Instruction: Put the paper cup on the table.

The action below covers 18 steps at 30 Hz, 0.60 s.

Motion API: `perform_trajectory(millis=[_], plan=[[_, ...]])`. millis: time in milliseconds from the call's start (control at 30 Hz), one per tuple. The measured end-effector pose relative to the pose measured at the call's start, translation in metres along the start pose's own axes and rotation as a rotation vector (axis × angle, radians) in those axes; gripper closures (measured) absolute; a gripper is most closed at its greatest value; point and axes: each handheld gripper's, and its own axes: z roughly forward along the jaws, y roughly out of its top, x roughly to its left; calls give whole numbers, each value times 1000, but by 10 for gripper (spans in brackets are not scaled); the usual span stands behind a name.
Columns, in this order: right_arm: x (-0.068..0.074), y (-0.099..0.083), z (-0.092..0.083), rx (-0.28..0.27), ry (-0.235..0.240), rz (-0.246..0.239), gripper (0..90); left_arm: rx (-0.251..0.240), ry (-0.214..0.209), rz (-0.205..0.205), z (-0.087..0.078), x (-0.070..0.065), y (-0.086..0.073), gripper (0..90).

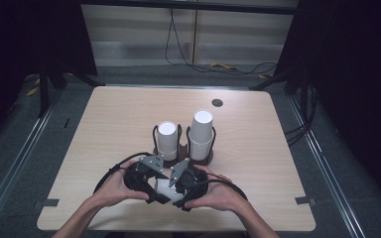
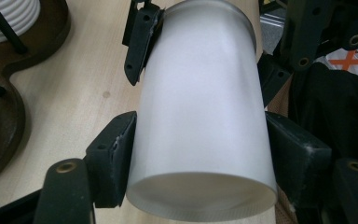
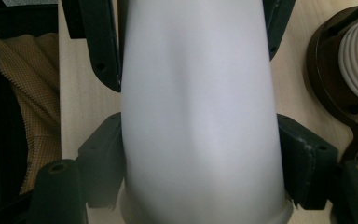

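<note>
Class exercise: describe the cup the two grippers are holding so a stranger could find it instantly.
On the pale wooden table, look at the near edge, in front of the dark two-slot cup holder. The smooth white paper cup lies sideways between both grippers, unlike the two cup stacks standing upright in the holder.

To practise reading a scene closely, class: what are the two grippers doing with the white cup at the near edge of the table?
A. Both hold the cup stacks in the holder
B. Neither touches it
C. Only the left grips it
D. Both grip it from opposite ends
D: the left gripper and right gripper each have jaws pressed against the sides of the white cup, held between the hands.
</note>
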Motion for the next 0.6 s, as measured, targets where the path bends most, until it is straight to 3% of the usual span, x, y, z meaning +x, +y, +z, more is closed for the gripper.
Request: perform_trajectory(millis=[467,600], plan=[[-4,-8,-2,-65,-10,18,192,-19,3,6,-3,-1,0,327],[-5,-12,-5,-80,-16,44,172,-32,11,3,-3,-1,0,327]])
